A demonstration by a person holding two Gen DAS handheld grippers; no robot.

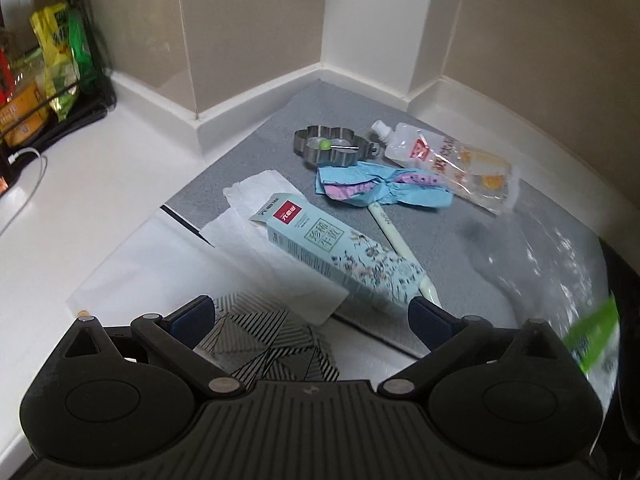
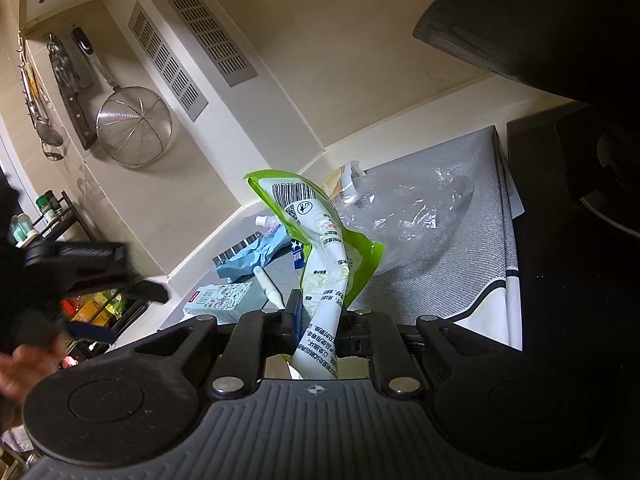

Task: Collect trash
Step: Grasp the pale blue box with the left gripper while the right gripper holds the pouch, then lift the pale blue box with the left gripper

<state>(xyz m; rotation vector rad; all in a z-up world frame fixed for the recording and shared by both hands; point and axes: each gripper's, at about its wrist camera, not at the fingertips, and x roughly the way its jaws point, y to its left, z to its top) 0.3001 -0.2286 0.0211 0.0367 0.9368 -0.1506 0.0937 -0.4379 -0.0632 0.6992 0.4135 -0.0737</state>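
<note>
right hand-held gripper point(image 2: 318, 316) around green wrapper point(image 2: 320, 236)

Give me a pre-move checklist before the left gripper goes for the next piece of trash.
1. Left gripper jaws open and empty: ok.
2. Right gripper clamped on the green-and-white wrapper: ok.
3. Light-blue carton close ahead of the left gripper, unobstructed on top: ok.
4. Carton free of neighbours: not ok, it lies on the white napkin and against the white pen.
5. Clear plastic bag open to receive trash: cannot tell.
</note>
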